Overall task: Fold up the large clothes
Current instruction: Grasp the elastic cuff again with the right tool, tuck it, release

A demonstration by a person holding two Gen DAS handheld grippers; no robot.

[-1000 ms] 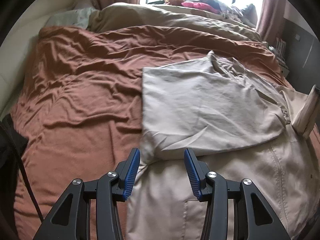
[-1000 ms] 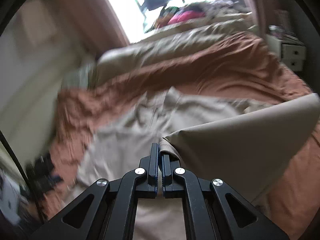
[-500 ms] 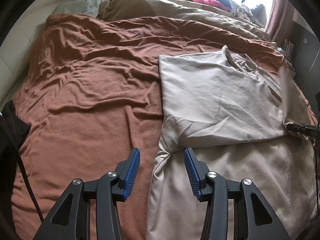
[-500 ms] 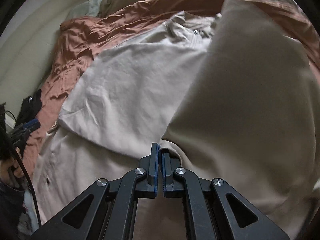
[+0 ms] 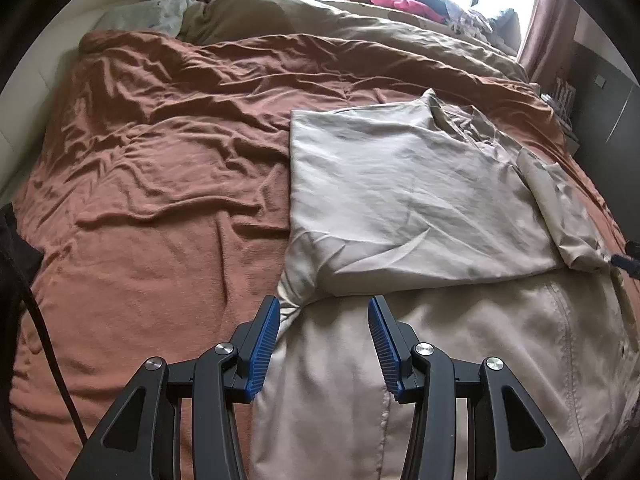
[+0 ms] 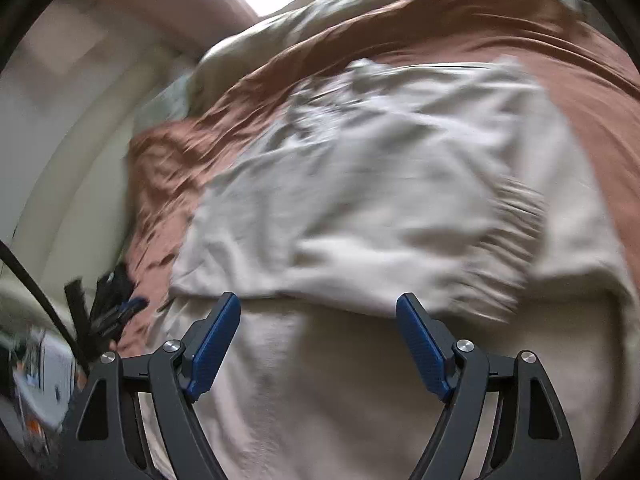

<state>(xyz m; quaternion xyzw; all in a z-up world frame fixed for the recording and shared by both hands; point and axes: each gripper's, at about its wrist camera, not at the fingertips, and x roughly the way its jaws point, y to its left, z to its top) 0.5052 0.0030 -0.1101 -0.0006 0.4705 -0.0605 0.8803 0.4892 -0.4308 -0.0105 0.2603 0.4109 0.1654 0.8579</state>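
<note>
A large beige jacket [image 5: 408, 200] lies on the bed's brown blanket [image 5: 160, 184], its left side folded over the body and its right sleeve [image 5: 560, 208] laid inward with the cuff near the right edge. My left gripper [image 5: 322, 344] is open and empty, just above the jacket's lower left part. My right gripper [image 6: 318, 344] is open and empty, hovering over the jacket [image 6: 360, 200]; the sleeve's ribbed cuff [image 6: 508, 236] lies just beyond its right finger. The right wrist view is blurred by motion.
A tan duvet [image 5: 320, 12] and a pale pillow [image 5: 148, 16] lie at the head of the bed. Clothes are piled by the window [image 5: 408, 0]. A dark nightstand [image 5: 600, 92] stands at the right. A black cable [image 5: 44, 340] hangs at the left edge.
My right gripper has opened and let go of the sleeve, which now lies on the jacket. The gripper has pulled back and tilted. My left gripper stays open, barely moved.
</note>
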